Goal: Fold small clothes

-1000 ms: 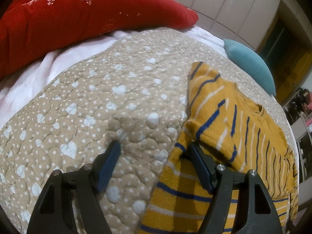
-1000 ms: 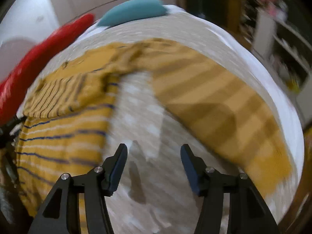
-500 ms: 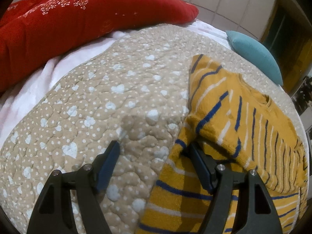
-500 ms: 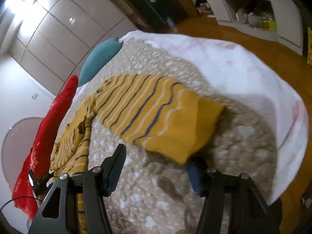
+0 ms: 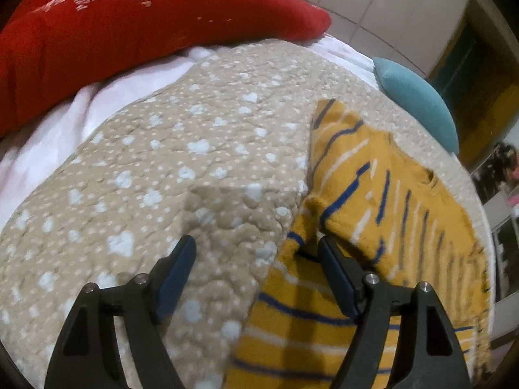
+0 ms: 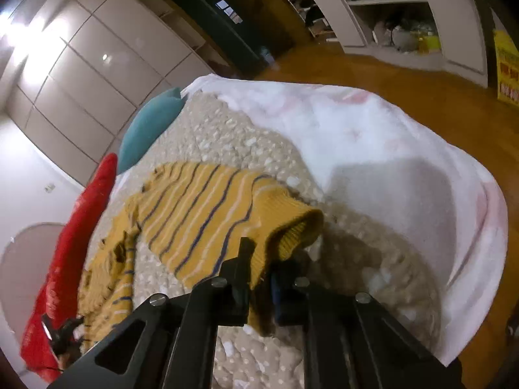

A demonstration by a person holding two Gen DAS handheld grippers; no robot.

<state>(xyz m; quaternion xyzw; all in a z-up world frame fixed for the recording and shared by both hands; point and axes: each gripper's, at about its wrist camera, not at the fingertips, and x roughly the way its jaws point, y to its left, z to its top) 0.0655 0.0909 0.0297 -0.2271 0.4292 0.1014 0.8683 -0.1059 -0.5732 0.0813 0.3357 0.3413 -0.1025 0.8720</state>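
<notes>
A small mustard-yellow sweater (image 5: 382, 201) with blue and white stripes lies on a beige quilt (image 5: 181, 168); one sleeve is folded over its body. My left gripper (image 5: 256, 259) is open and empty, low over the quilt, its right finger at the sweater's edge. In the right wrist view the sweater's other sleeve (image 6: 207, 214) stretches toward me, and my right gripper (image 6: 259, 272) is shut on the sleeve's ribbed cuff (image 6: 298, 230).
A red pillow (image 5: 129, 22) lies at the back left and a teal cushion (image 5: 418, 100) at the back right. A white blanket (image 6: 389, 149) covers the bed edge, with wooden floor (image 6: 421, 90) and shelves (image 6: 405, 16) beyond.
My right gripper swung from the sweater's body to the sleeve end and closed on the cuff. My left gripper stayed open and shifted only slightly.
</notes>
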